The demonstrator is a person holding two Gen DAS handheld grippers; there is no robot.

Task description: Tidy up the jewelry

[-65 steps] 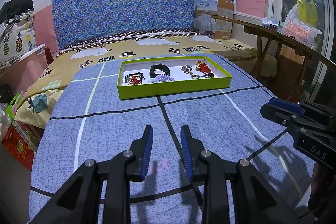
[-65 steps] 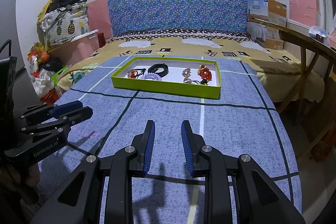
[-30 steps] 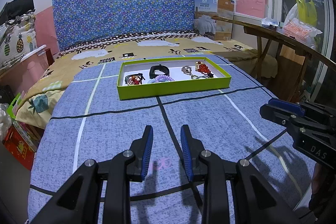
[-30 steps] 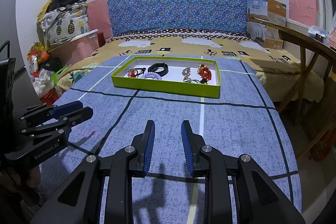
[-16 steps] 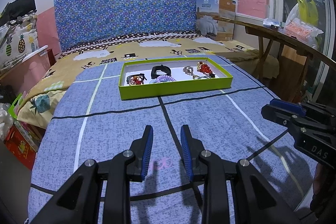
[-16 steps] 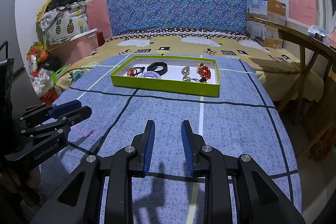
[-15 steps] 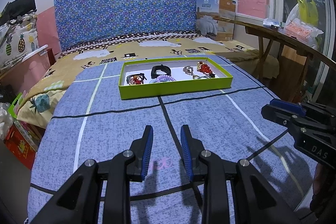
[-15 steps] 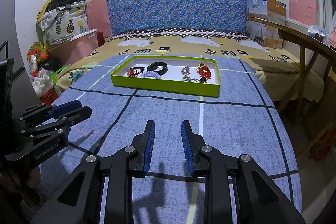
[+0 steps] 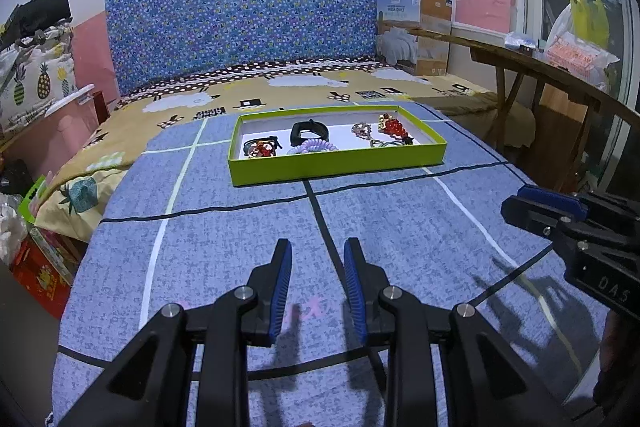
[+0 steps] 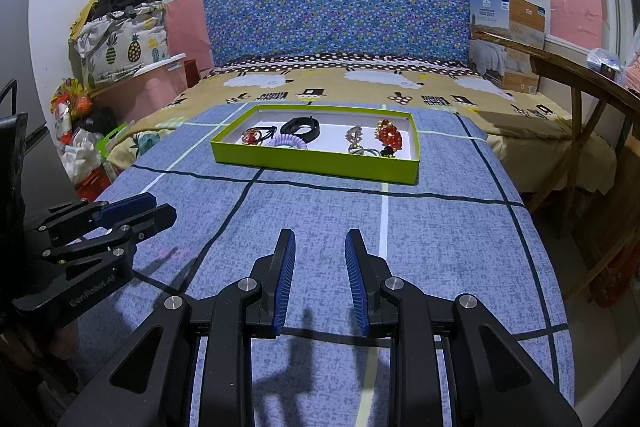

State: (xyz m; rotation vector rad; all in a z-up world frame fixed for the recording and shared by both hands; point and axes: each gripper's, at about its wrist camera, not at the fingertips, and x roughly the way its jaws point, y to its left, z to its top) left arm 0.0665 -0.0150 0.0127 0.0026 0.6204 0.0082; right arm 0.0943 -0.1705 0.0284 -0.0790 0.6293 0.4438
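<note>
Jewelry, assorted: held in a shallow green tray [image 9: 336,167] with a white floor, set on the blue patterned bed cover [image 9: 240,235] toward the far end of the bed.

Contents, read left to right in the left wrist view: a black hair tie with red beads [image 9: 259,148]; a black band [image 9: 309,131], with a lilac spiral hair tie [image 9: 313,147] lying just in front of it; a gold-toned piece [image 9: 362,131]; a cluster of red beads [image 9: 392,126]. The same pieces are seen in the right wrist view: hair tie with red beads [image 10: 256,135], black band [image 10: 301,126], lilac spiral [image 10: 287,142], gold-toned piece [image 10: 354,135], red cluster [image 10: 387,135].

Orientation: the tray's long axis is laid across the line of approach, its near long wall facing both grippers.

Left gripper [image 9: 316,259]: released, nothing between its blue pads, held above the bed cover well short of the tray. The tray lies straight ahead, its centre near the gripper's axis.

Right gripper [image 10: 320,247]: released, likewise empty, well short of the tray. The tray lies ahead, its right end closest to this gripper's line.

Judgement: neither gripper is clearly nearer; the beaded tie and the spiral are better placed for the left, the gold piece and red cluster for the right.
</note>
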